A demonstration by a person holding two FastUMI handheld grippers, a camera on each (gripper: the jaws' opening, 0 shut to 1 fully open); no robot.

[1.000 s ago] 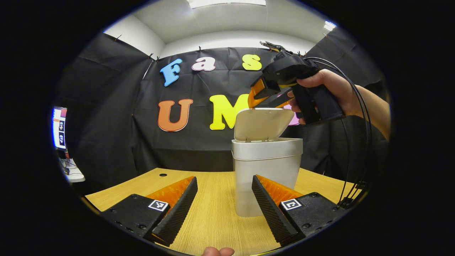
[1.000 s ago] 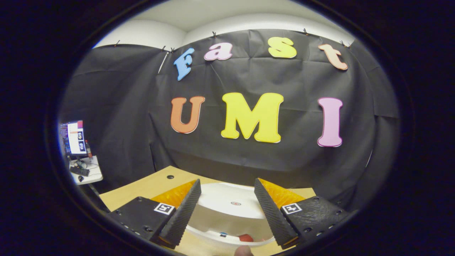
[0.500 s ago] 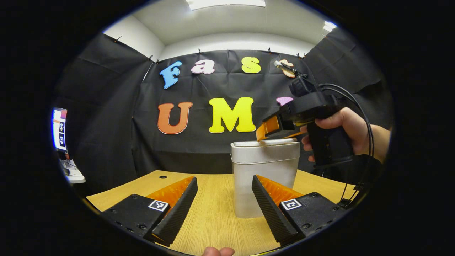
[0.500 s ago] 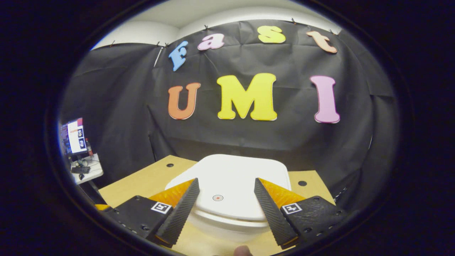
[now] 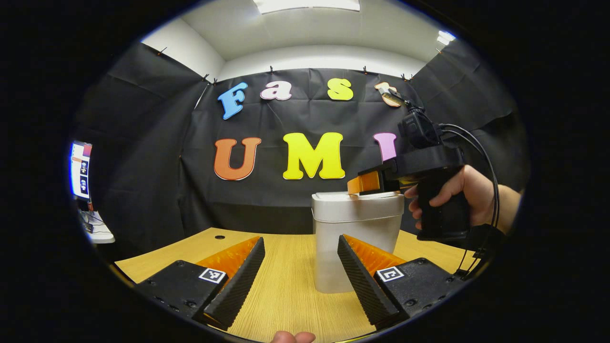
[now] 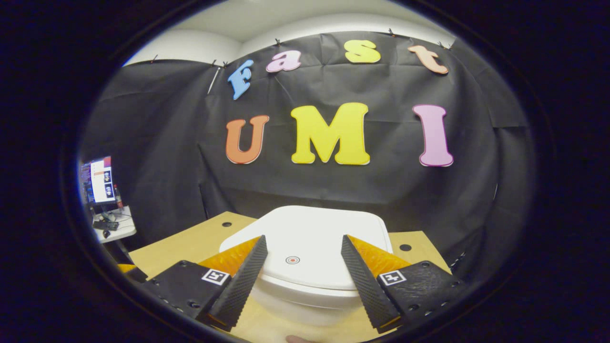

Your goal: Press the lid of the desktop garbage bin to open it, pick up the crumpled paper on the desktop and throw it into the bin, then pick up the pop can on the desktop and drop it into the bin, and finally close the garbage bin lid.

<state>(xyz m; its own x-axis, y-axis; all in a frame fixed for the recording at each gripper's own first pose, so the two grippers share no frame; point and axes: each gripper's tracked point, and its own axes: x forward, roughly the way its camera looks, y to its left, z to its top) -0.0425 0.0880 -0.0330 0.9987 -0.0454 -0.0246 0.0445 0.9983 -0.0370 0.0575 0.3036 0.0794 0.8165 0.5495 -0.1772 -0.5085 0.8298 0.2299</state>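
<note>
The white desktop bin stands on the wooden table with its lid down flat. In the left gripper view, the right gripper lies just over the lid's top, held by a hand. The right gripper view looks down on the lid, and my right gripper is open, a finger on each side above it. My left gripper is open and holds nothing, low over the table in front of the bin.
A small side table with a screen stands at the far left, beyond the table edge. Cables trail from the right gripper. Two holes mark the tabletop near its back edge.
The lid went from tilted up to fully down under the right gripper, which came down with it and now sits level just above. The left gripper has barely moved.
</note>
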